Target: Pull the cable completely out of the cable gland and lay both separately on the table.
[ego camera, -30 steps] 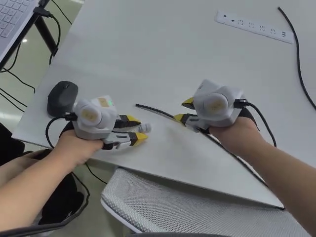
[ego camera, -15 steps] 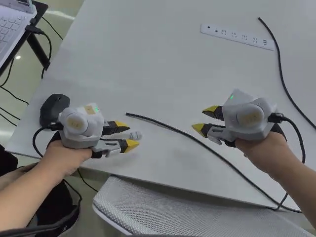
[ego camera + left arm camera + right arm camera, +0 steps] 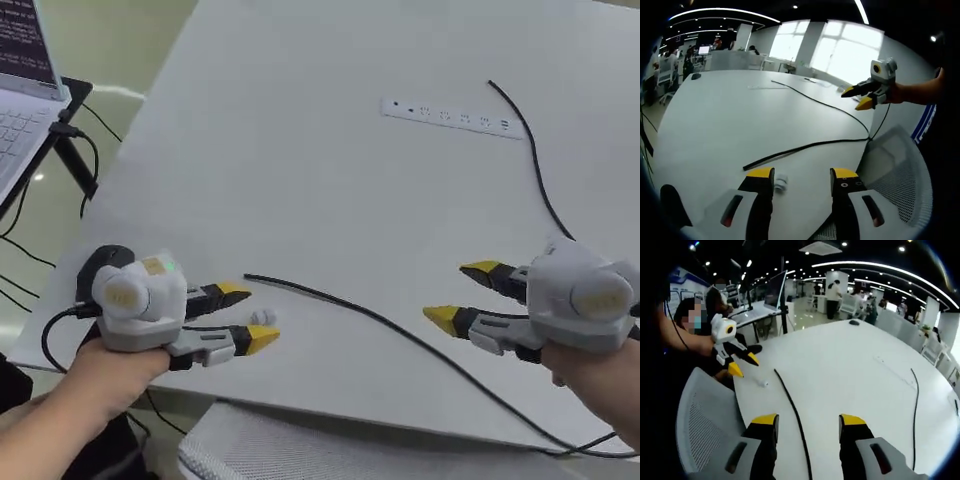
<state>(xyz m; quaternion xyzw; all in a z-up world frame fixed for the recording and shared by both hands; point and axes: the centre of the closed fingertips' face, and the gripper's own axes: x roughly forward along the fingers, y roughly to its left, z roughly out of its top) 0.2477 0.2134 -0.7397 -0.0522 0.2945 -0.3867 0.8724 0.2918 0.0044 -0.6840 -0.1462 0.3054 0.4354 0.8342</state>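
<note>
A small white cable gland (image 3: 262, 318) lies on the white table (image 3: 330, 200), just off the end of the black cable (image 3: 400, 325) and apart from it. My left gripper (image 3: 248, 314) is open near the table's front edge, and the gland (image 3: 780, 182) rests between its jaws by the left one. The cable (image 3: 810, 145) runs on to the right and off the front edge. My right gripper (image 3: 461, 292) hovers open, off to the right of the cable (image 3: 792, 410), with nothing held. From the right gripper view the gland (image 3: 763, 383) sits in front of the left gripper (image 3: 745, 365).
A white power strip (image 3: 450, 117) and its black cord (image 3: 535, 170) lie at the far side. Left of my left hand sits a dark mouse (image 3: 100, 265), and a laptop (image 3: 25, 90) stands beyond the table's left edge. A mesh chair (image 3: 300, 450) is below the front edge.
My right gripper has drawn away to the right from the cable, which stays on the table. The left gripper has stayed by the gland. The head camera has shifted.
</note>
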